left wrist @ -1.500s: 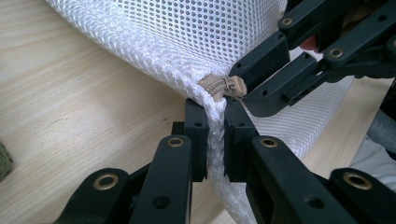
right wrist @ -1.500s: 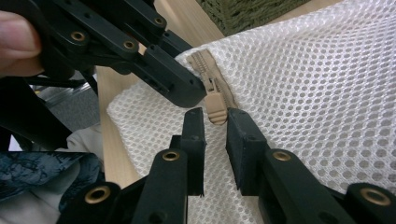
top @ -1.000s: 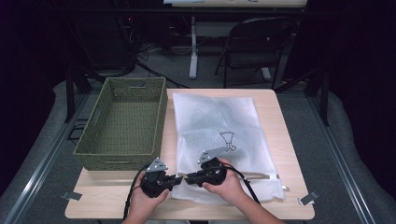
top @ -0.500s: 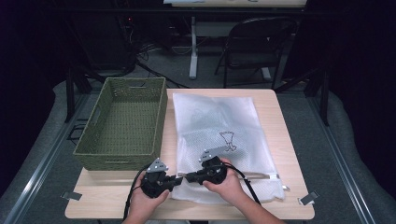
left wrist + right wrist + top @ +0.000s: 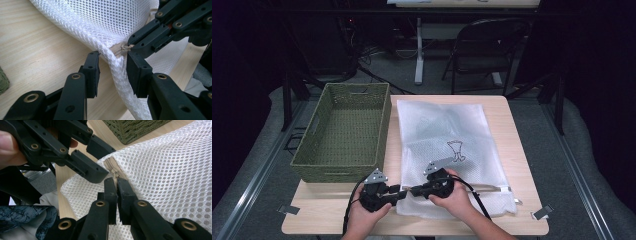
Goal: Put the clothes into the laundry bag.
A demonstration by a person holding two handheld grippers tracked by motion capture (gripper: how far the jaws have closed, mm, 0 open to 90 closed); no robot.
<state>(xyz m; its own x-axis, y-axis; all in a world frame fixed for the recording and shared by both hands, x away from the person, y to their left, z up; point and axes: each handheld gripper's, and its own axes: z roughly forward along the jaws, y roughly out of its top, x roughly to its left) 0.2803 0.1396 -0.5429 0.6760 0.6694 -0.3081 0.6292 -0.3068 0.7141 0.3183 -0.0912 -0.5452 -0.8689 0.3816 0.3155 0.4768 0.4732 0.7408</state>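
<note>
White mesh laundry bag (image 5: 447,145) lies flat on the table (image 5: 512,165), right of the green woven basket (image 5: 344,132). Both grippers meet at its 7 o'clock corner. Right gripper (image 5: 116,180) is clenched on the zipper pull (image 5: 114,173). Left gripper (image 5: 111,62) has just been opening, jaws parted, the bag's corner seam between them and touching the right-hand pad.

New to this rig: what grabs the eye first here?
The white mesh laundry bag flat on the light wooden table, both grippers meeting at its near corner. The right gripper pinches the small metal zipper pull; the left gripper, jaws just opening, straddles the bag's edge. An empty green woven basket stands left.
</note>
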